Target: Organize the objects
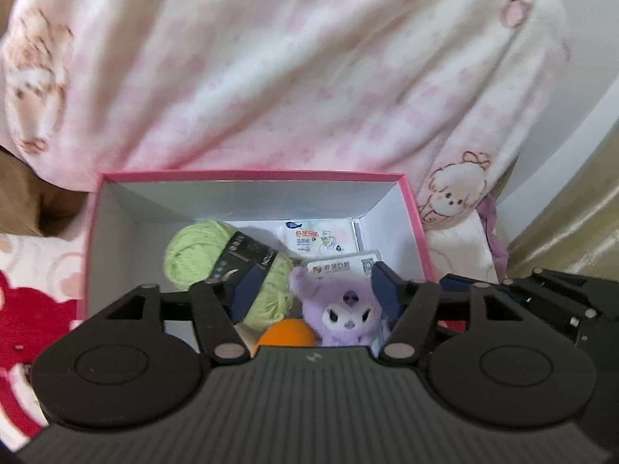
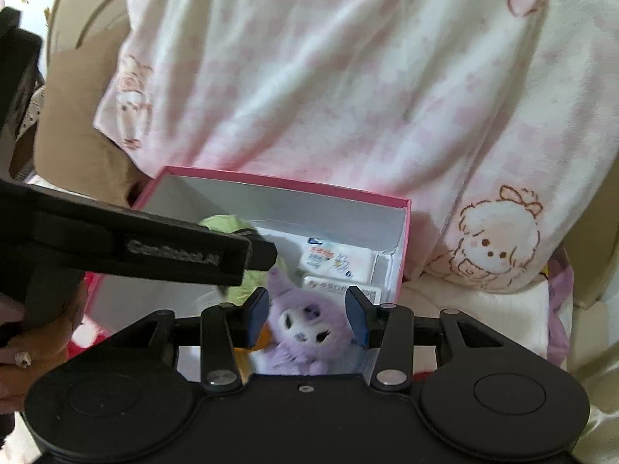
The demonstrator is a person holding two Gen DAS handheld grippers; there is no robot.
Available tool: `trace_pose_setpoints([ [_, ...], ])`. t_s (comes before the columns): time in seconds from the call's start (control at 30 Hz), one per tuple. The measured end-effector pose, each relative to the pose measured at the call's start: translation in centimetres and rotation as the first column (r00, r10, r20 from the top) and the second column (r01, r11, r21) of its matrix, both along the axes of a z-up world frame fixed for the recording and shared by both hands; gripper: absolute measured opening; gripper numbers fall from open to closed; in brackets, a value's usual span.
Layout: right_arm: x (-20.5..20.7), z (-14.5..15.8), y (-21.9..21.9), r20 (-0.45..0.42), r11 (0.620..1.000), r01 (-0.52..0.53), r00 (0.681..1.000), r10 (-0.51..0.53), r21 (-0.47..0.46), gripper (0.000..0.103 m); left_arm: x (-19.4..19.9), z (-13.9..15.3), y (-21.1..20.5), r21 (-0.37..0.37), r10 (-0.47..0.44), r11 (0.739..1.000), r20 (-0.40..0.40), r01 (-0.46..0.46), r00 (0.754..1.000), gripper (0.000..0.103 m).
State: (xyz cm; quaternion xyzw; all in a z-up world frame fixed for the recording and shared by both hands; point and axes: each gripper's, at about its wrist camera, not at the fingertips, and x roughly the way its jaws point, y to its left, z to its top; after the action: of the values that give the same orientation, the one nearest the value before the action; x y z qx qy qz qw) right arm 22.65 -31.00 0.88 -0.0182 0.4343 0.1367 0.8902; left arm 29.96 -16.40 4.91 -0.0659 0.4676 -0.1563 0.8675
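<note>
A pink box (image 1: 251,175) with a white inside holds a green yarn ball (image 1: 193,259) with a black band, a purple plush toy (image 1: 340,313), an orange ball (image 1: 286,333) and two white tissue packs (image 1: 321,237). My left gripper (image 1: 317,290) hangs open over the box, the plush lying below and between its blue pads without touching them. In the right wrist view my right gripper (image 2: 307,317) is open above the same plush (image 2: 305,328), its pads clear of it. The left gripper's black body (image 2: 154,247) crosses that view and hides part of the yarn (image 2: 220,222).
A person in a pink-and-white fleece garment (image 1: 309,77) sits right behind the box. The box rests on a red-and-pink patterned blanket (image 1: 23,301). A hand with a ring (image 2: 23,355) holds the left gripper. The right gripper's body (image 1: 561,301) sits close at the right.
</note>
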Motion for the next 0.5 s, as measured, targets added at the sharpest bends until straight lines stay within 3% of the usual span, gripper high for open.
trace_pose_setpoints([
  [0.2, -3.9, 2.9, -0.6, 0.024, 1.0, 0.006, 1.0, -0.006, 0.011, 0.055, -4.2, 3.1, 0.6, 0.107, -0.016, 0.994, -0.01, 0.017, 1.0, 0.075],
  [0.5, -9.1, 5.3, -1.5, 0.052, 0.999, 0.023, 0.998, -0.022, -0.022, 0.062, -10.1, 4.4, 3.2, 0.174, 0.0, 0.985, -0.001, 0.0, 1.0, 0.084],
])
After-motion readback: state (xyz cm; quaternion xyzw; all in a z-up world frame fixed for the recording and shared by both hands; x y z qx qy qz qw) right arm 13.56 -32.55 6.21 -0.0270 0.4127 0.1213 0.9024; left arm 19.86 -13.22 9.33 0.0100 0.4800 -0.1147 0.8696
